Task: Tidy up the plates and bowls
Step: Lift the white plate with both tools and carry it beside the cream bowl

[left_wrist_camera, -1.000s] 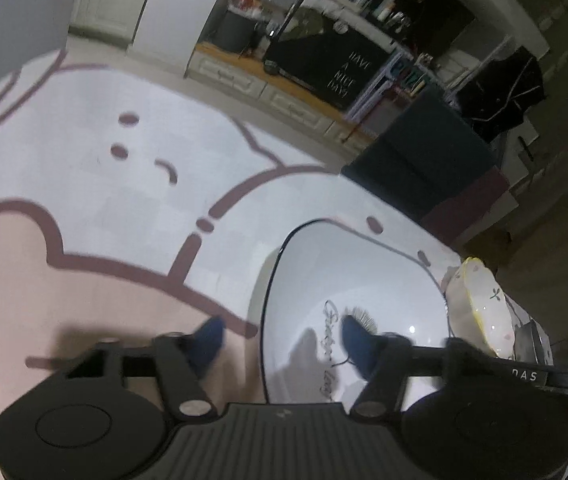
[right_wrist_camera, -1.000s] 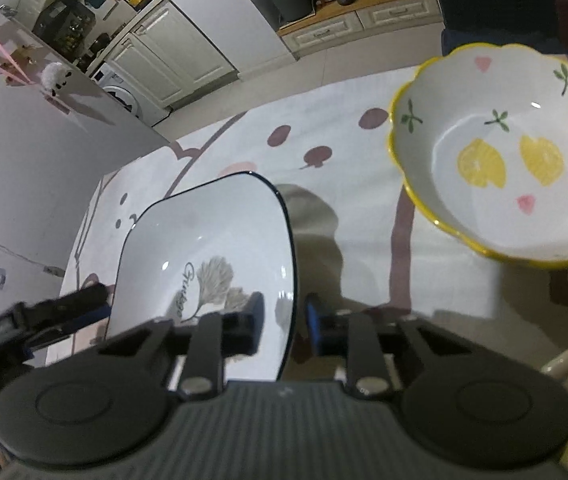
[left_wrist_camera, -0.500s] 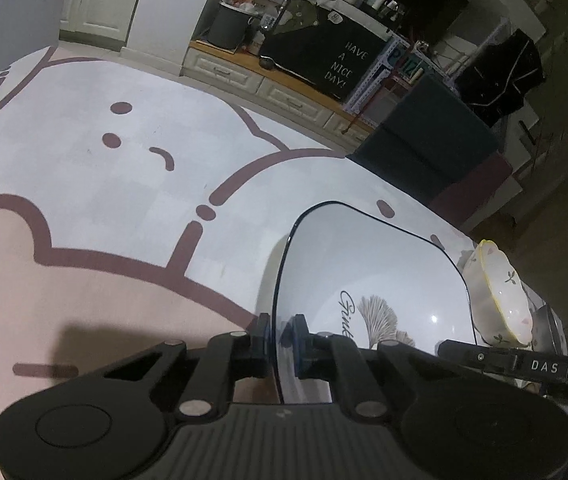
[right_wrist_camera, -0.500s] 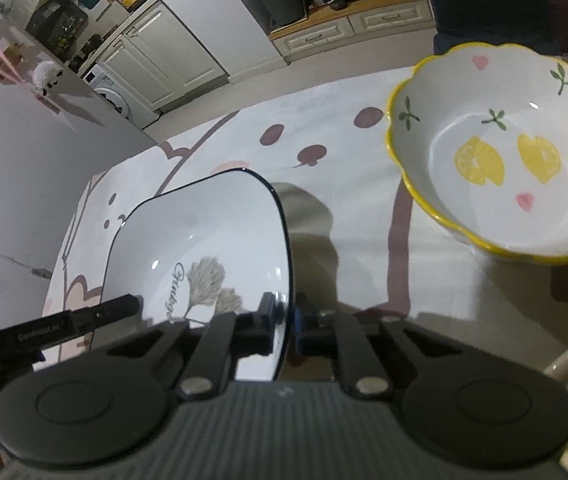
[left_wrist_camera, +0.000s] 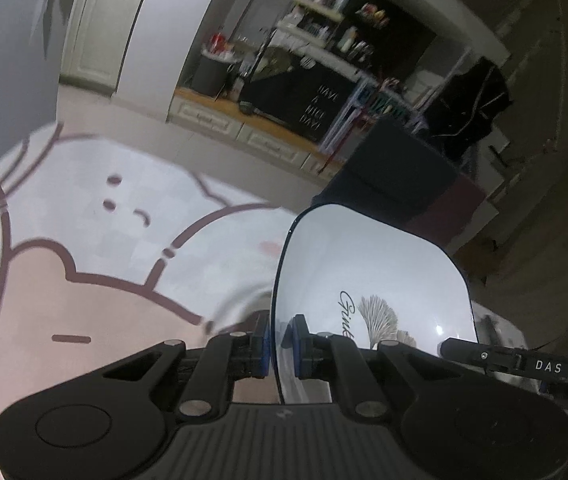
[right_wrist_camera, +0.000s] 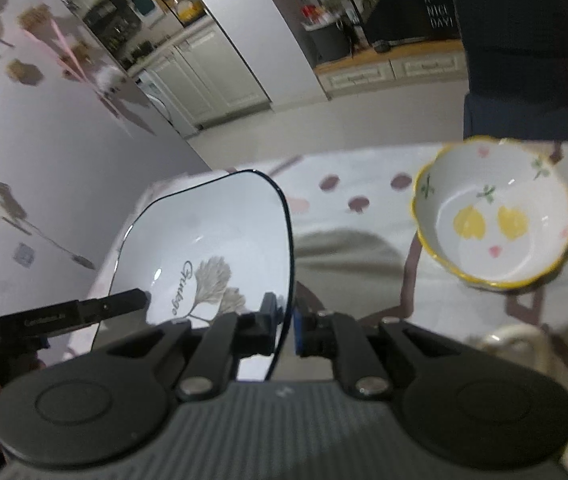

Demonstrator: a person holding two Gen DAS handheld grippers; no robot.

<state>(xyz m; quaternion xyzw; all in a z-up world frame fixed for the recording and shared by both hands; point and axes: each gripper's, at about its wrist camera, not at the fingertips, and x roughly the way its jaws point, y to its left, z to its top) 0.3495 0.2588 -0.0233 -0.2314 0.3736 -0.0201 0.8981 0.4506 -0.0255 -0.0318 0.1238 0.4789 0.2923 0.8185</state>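
Observation:
A square white plate (left_wrist_camera: 372,276) with a thin dark rim and a ginkgo leaf print hangs above the table, held from both sides. My left gripper (left_wrist_camera: 280,340) is shut on the plate's left rim. My right gripper (right_wrist_camera: 287,322) is shut on the right rim of the same plate (right_wrist_camera: 204,240). A scalloped bowl (right_wrist_camera: 496,216) with a yellow rim and lemon prints sits on the table, to the right of the plate in the right wrist view. The other gripper's finger shows in each view at the plate's far side.
The table wears a cloth (left_wrist_camera: 84,280) with a pink bear drawing. A pale curved handle (right_wrist_camera: 512,336) shows at the lower right near my right gripper. A dark chair (right_wrist_camera: 520,60) stands beyond the table's far edge, with kitchen cabinets (right_wrist_camera: 396,70) behind.
My left gripper closed on the plate's rim, and the right one tightened on the opposite rim. Both then rose, lifting the plate off the cloth; the bowl now looks smaller and farther.

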